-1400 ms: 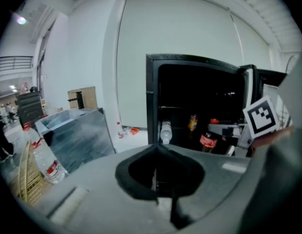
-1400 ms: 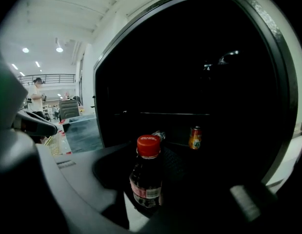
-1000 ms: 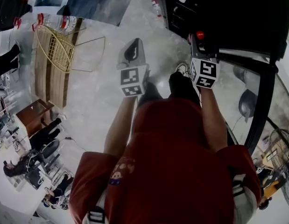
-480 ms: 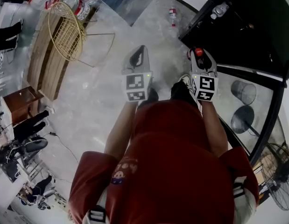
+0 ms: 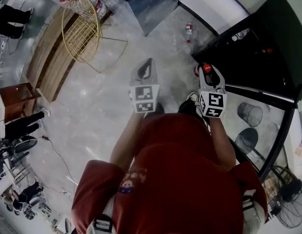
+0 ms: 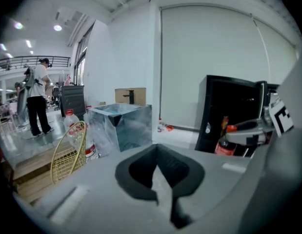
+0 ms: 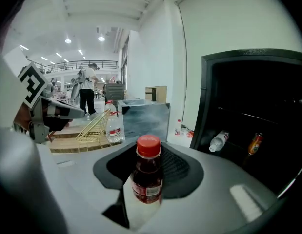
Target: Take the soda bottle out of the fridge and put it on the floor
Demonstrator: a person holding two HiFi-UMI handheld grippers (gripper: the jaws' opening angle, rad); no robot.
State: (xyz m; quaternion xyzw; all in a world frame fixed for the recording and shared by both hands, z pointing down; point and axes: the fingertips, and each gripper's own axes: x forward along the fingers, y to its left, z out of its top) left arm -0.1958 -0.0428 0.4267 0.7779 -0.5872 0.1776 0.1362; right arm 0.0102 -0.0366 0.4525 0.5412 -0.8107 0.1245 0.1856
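A soda bottle point(image 7: 147, 174) with dark red drink and a red cap stands upright between the jaws of my right gripper point(image 5: 208, 71), which is shut on it. The bottle hangs in the air over the pale floor point(image 5: 107, 96), in front of the black fridge point(image 5: 253, 48). The fridge is open, with a water bottle point(image 7: 218, 141) and an orange bottle point(image 7: 254, 143) lying inside. My left gripper point(image 5: 146, 63) is level with the right one, to its left, shut and holding nothing. The left gripper view shows the held bottle point(image 6: 224, 144) at the right.
A gold wire basket point(image 5: 82, 28) leans on a low wooden bench point(image 5: 48, 62) at the left, with big water jugs point(image 6: 72, 123) beside it. A foil-clad box point(image 5: 153, 1) stands ahead. A small bottle point(image 5: 189, 30) stands on the floor near the fridge. People stand far left.
The fridge has slid from right in front of the grippers toward the upper right. The basket and bench have shifted up. The right gripper still holds the bottle.
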